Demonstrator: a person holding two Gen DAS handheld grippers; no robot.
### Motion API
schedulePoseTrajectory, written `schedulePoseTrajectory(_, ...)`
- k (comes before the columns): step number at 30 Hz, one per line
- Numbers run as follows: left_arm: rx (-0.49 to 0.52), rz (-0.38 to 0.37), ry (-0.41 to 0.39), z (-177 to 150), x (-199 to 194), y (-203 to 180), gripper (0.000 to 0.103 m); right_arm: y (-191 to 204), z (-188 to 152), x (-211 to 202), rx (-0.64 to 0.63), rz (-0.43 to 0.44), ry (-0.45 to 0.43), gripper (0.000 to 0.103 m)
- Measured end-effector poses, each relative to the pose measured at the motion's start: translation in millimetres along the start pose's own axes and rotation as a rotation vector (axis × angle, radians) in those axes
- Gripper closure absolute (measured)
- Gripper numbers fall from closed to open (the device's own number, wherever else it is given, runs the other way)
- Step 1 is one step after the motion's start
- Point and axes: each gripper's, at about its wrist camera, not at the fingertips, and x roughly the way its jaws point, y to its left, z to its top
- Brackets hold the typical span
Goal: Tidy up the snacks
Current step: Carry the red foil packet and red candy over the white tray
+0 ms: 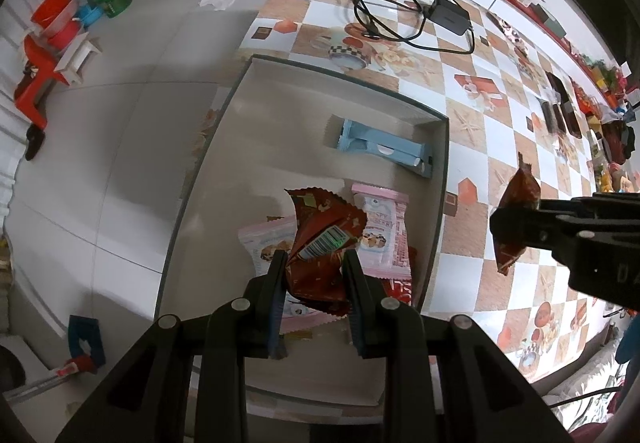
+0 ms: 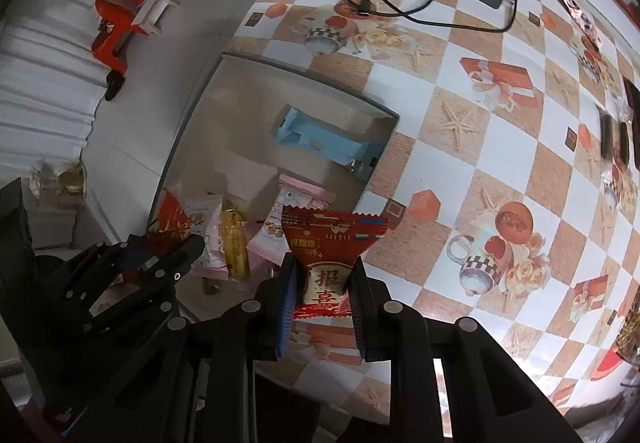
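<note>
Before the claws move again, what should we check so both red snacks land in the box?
1. Left claw grips its red packet: ok.
2. Right claw grips its red candy packet: ok.
3. Left packet is over the box: ok.
4. Right packet is over the box: not ok, it hangs over the tablecloth.
5. Bare floor left in the box near the blue packet: ok.
6. Claws apart from each other: ok.

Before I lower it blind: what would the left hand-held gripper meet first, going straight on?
Probably the pink snack packets lying in the tray, directly beyond the red packet it holds; depth is unclear.
</note>
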Motion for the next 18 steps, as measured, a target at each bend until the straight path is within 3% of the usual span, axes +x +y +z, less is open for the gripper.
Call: schedulePoseTrajectory(18,-0.021,0.004,-0.003,2,2,10,0.073,16,3,5,-0.036,-0.009,0.013,0.077)
